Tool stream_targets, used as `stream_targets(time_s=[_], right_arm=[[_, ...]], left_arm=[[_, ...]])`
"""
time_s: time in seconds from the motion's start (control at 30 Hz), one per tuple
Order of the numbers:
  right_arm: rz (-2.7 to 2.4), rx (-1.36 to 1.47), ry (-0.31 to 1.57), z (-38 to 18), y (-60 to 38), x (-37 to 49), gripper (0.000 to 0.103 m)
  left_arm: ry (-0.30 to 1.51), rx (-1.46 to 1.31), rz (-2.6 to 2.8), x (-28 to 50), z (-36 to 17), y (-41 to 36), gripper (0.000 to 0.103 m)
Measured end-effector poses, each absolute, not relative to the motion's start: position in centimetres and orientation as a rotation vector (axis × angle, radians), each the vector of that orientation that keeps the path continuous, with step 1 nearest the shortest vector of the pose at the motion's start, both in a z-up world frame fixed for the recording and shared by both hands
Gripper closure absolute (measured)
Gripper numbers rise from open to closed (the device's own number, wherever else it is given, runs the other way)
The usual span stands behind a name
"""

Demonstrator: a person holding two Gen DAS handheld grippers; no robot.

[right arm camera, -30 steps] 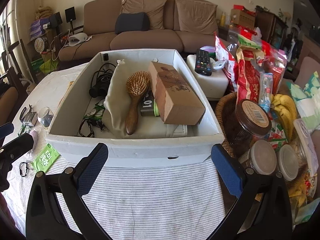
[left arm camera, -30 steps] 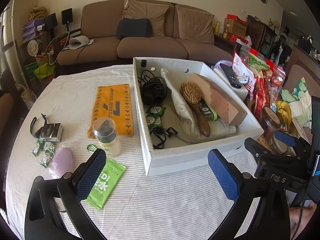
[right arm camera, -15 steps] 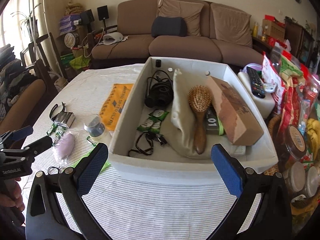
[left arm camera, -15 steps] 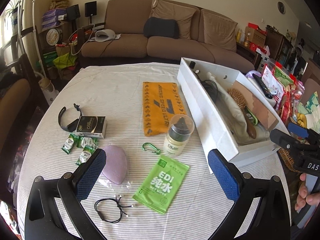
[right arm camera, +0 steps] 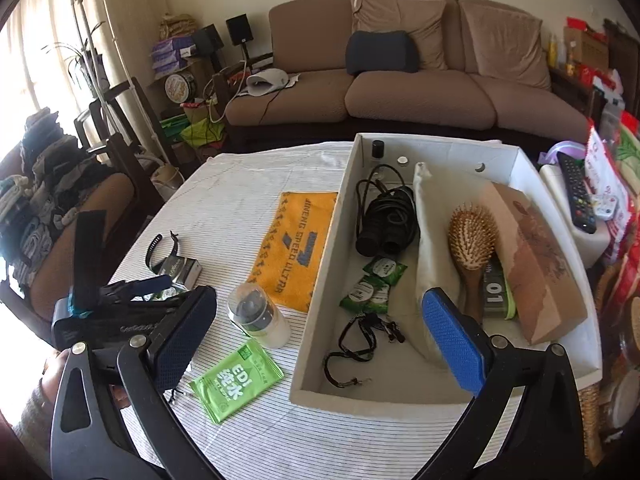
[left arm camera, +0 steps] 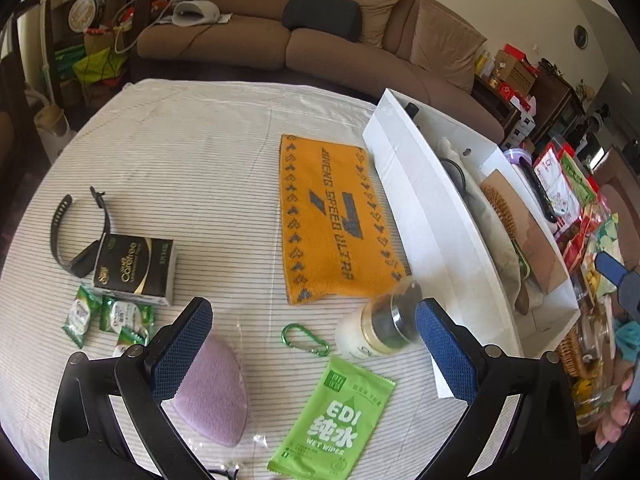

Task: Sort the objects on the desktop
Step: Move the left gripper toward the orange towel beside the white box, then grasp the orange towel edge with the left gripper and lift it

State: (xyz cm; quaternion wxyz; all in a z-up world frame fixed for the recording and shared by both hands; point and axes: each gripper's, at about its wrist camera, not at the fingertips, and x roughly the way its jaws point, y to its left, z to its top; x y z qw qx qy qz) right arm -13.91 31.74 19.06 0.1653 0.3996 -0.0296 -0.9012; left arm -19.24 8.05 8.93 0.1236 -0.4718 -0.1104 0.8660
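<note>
While both claws hang spread and empty above the near edge of the worktop [left arm camera: 168, 148], the loose things lie scattered on its striped cloth. The left claw [left arm camera: 314, 346] hovers over a lilac sponge [left arm camera: 212, 396], a green carabiner [left arm camera: 306, 339] and a green wet-wipes packet [left arm camera: 334, 420], with a capped lotion bottle [left arm camera: 380, 330] just beside its right finger. Farther in, an orange towel [left arm camera: 336, 220] lies flat along the long wall of the white box [left arm camera: 424, 208]. Toward the left edge sit a black tissue pack [left arm camera: 136, 268], a dark wristband [left arm camera: 76, 232] touching it, and a few green candies [left arm camera: 108, 316]. The right claw [right arm camera: 320, 334] hangs over the box's near end, where a wooden hairbrush [right arm camera: 472, 248], a coiled black cable [right arm camera: 386, 220], a brown carton [right arm camera: 536, 268] and a pale cloth bag [right arm camera: 430, 248] already rest.
</note>
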Motion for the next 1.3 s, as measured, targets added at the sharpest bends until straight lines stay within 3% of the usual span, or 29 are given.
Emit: stream_targets(time_s=[0.1,0.17,0.27,0.3,0.37,0.4,0.47,0.63,0.73,0.77,0.87,0.97,1.3], right_arm=[[-2.508,1.145,-0.093,19.3,31.0,-16.0,0.010],[-2.481,1.152,-0.086,19.3,30.3,-17.3,0.029],[-2.476,1.152,-0.042,19.3,29.2,-18.9,0.032],[-2.473,1.149,-0.029,19.4,28.7,-19.3,0.032],[-2.457,1.156,-0.019,19.3,28.0,-20.2,0.034],[-2.448,1.158,-0.021,19.3,27.6,-20.5,0.034],[-2.436,1.160,-0.011,19.1,26.9,-20.9,0.034],[-2.429,1.171,0.014,18.3,26.0,-21.1,0.034],[-2.418,1.194,0.004,17.6,26.1,-20.9,0.034],[-2.418,1.198,0.006,17.5,26.1,-20.8,0.034],[-2.423,1.208,0.017,17.1,26.3,-20.7,0.034],[-2.428,1.218,-0.001,16.9,26.7,-20.8,0.034],[-2.427,1.238,0.030,16.9,27.1,-20.9,0.034]], left_arm=[[-0.348,-1.414,2.476,-22.1,7.9,8.3,0.001],[-0.357,-1.460,2.448,-23.8,7.0,8.7,0.004],[-0.334,-1.537,2.429,-25.7,5.3,9.2,0.008],[-0.340,-1.556,2.415,-26.2,4.8,9.2,0.012],[-0.370,-1.592,2.373,-26.9,3.8,9.3,0.033],[-0.387,-1.608,2.354,-27.1,3.2,9.4,0.049],[-0.426,-1.631,2.313,-27.3,2.3,9.5,0.058],[-0.467,-1.642,2.285,-27.7,1.2,9.9,0.058],[-0.490,-1.694,2.316,-28.0,1.1,9.3,0.050],[-0.507,-1.701,2.323,-27.9,1.1,9.0,0.038],[-0.501,-1.695,2.306,-27.6,1.0,9.0,0.040],[-0.519,-1.714,2.258,-27.6,0.5,9.4,0.095],[-0.866,-1.474,2.186,-28.6,4.5,8.4,0.098]])
